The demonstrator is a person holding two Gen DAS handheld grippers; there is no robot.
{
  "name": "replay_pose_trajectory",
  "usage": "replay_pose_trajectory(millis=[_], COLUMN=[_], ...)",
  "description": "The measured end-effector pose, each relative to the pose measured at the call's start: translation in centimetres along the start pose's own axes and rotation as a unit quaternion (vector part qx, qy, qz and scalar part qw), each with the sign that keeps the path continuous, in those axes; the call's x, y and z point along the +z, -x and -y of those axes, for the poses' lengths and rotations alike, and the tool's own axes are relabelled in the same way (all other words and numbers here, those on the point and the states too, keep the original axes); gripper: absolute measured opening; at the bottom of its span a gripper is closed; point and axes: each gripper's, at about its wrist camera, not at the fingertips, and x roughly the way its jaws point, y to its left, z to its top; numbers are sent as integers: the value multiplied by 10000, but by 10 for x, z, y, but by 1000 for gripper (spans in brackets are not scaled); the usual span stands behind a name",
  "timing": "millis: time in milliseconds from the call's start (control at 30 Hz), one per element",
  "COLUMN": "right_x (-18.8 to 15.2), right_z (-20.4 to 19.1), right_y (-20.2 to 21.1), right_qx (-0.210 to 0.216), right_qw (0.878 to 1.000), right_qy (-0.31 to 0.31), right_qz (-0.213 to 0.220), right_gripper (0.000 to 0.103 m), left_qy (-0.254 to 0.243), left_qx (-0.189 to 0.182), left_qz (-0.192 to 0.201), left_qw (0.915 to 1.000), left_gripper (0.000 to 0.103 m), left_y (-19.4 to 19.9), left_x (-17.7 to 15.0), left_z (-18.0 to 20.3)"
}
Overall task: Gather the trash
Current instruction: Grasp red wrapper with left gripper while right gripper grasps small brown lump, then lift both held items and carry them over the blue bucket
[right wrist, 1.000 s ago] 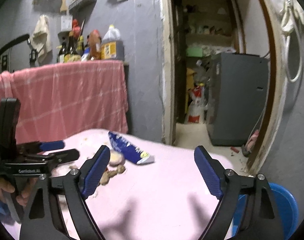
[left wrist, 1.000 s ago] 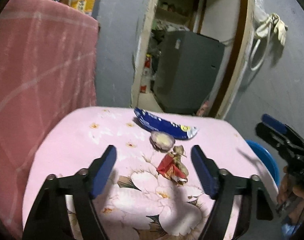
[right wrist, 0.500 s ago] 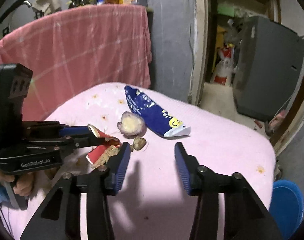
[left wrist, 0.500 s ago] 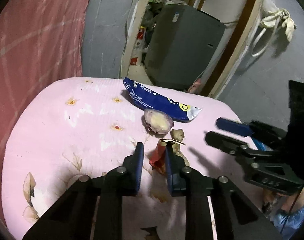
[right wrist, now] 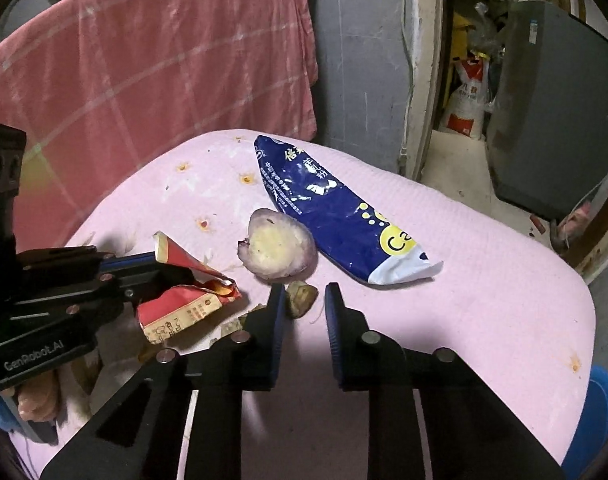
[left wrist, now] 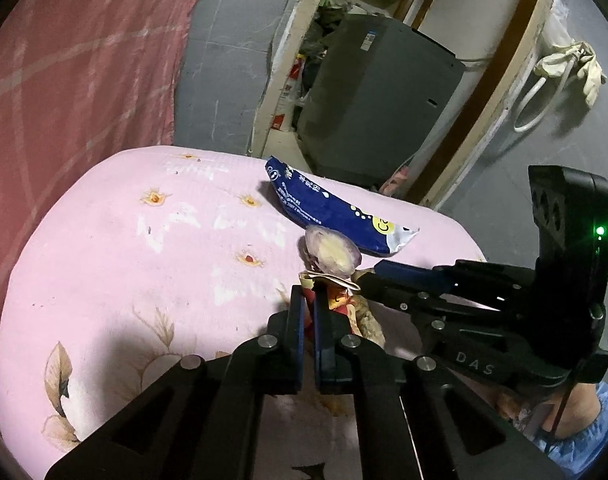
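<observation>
My left gripper [left wrist: 308,300] is shut on a crumpled red wrapper [left wrist: 338,300], which also shows in the right wrist view [right wrist: 183,300] held just above the pink tablecloth [right wrist: 484,280]. A half-eaten purple sweet potato [right wrist: 277,244] lies beside it, and a blue snack bag [right wrist: 336,220] lies behind. My right gripper [right wrist: 300,300] is partly open, its fingers on either side of a small brown scrap [right wrist: 301,298] on the cloth. In the left wrist view the right gripper [left wrist: 388,274] reaches in from the right, and the potato [left wrist: 332,252] and bag [left wrist: 328,208] lie past my fingers.
A blue bin [right wrist: 602,412] stands by the table's right edge. A pink checked cloth [right wrist: 143,60] hangs behind the table. A grey appliance [left wrist: 376,96] stands in the doorway beyond.
My left gripper has closed on the red wrapper. My right gripper has narrowed and moved forward around the small brown scrap.
</observation>
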Motion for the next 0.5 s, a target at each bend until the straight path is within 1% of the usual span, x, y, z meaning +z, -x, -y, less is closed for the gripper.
replay_pose_trajectory(millis=[167,267,400,500], right_x=[-1,-3,-9,-17], right_z=[1,0,-3,-4], right_y=[1,6,28,50], right_qx=[78,85,52,15], right_qw=[9999,9999,9987,9956], right_qy=[-63,-81,-116,-124], right_qz=[-17,81,498,927], right_gripper=[11,10,10,10], left_qy=[-23,-64,-99,-77], left_qx=[-61,-87,-91,-100], left_qz=[85,177,376,604], left_qw=[9999,9998,9992,9981], left_gripper=[0,0,0,0], left_y=[3,6,14,24], left_x=[0,-2,-3,-4], left_z=[2,4,6,8])
